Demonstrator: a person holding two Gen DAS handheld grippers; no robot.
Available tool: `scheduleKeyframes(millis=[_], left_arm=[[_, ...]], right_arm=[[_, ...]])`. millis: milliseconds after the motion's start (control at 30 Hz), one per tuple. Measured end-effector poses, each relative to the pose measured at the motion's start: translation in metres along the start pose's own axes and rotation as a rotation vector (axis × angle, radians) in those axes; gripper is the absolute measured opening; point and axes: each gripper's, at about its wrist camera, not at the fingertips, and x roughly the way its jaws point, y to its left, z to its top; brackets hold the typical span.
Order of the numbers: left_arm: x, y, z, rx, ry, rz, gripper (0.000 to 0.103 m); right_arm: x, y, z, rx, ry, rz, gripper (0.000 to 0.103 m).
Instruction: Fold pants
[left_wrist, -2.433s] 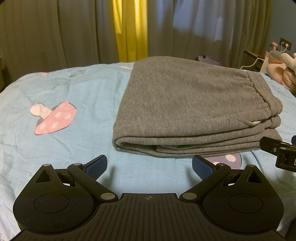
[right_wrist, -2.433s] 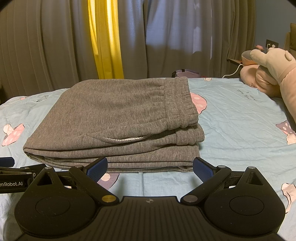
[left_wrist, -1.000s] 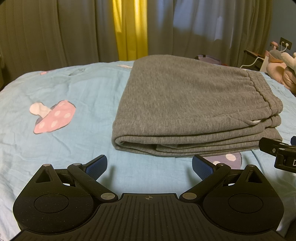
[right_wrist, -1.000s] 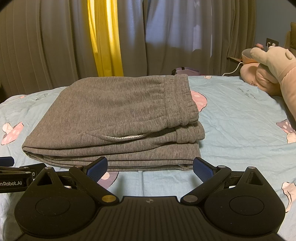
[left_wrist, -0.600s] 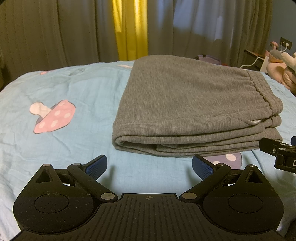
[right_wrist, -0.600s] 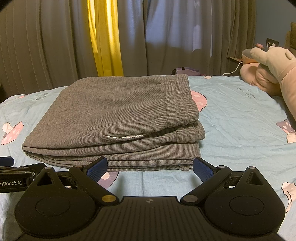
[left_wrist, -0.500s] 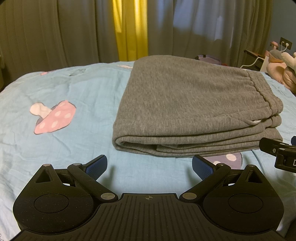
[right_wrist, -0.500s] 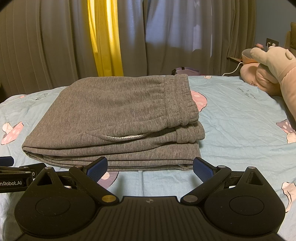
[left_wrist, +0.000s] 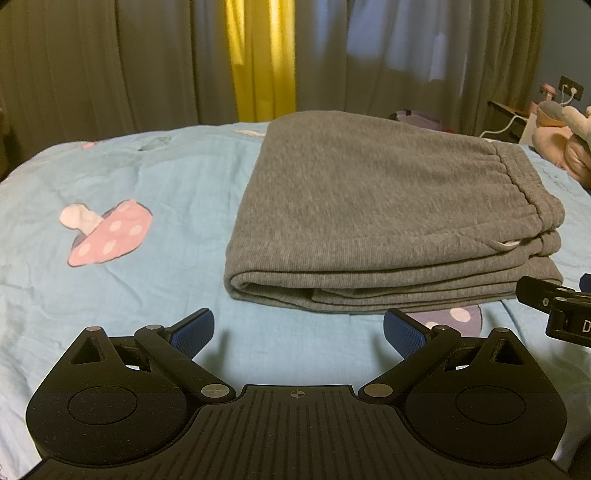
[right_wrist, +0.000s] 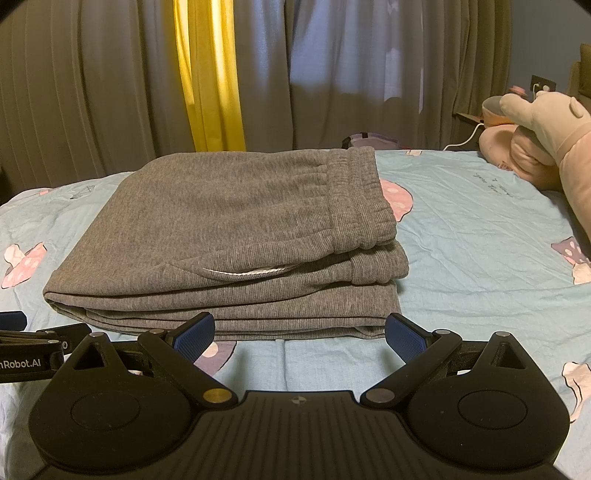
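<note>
The folded grey ribbed sweatpants (left_wrist: 384, 218) are seen straight ahead of both spread, empty tools, left tool (left_wrist: 298, 329) and right tool (right_wrist: 300, 332), lying crosswise, nearer the right.

You've got the bed (left_wrist: 155, 184) spread with a light blue sheet printed with pink mushrooms, a little wrinkled. Lying flat on it near the middle, the grey pants (left_wrist: 369, 206) sit folded in a neat stack, and a pink plush toy (right_wrist: 535, 147) rests at the right edge.
</note>
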Motion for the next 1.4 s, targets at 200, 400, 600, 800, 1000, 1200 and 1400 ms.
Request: scheduleKeyframes(millis=[200,400,600,800,1000,1200,1400], left_arm=[[-0.0005,0.0011,0.0002,-0.005,0.001,0.000,0.102],[0.0002,0.0014,0.0007,-0.005,0.002,-0.001,0.102],[0.0005,0.0013,0.0009,-0.006,0.001,-0.001,0.102],[0.0004,0.0018,0.0008,-0.008,0.000,-0.003,0.102],[-0.0002,0.0020,0.0015,-0.011,-0.003,-0.007,0.102],[-0.0003,0.0020,0.0014,-0.011,-0.003,-0.006,0.102],[-0.0006,0.0017,0.0015,-0.010,-0.003,-0.007,0.102]], right_arm=[[0.0009,-0.0010,0.0003,0.002,0.002,0.003,0.099],[0.0017,-0.0011,0.0011,0.001,0.003,0.002,0.099],[0.0016,-0.0010,0.0012,0.001,0.003,0.002,0.099],[0.0013,-0.0010,0.0008,0.001,0.003,0.002,0.099],[0.0015,-0.0009,0.0013,0.001,0.004,0.001,0.099],[0.0007,-0.0012,0.0008,0.001,0.005,0.000,0.099],[0.0019,-0.0011,0.0013,0.001,0.005,0.001,0.099]])
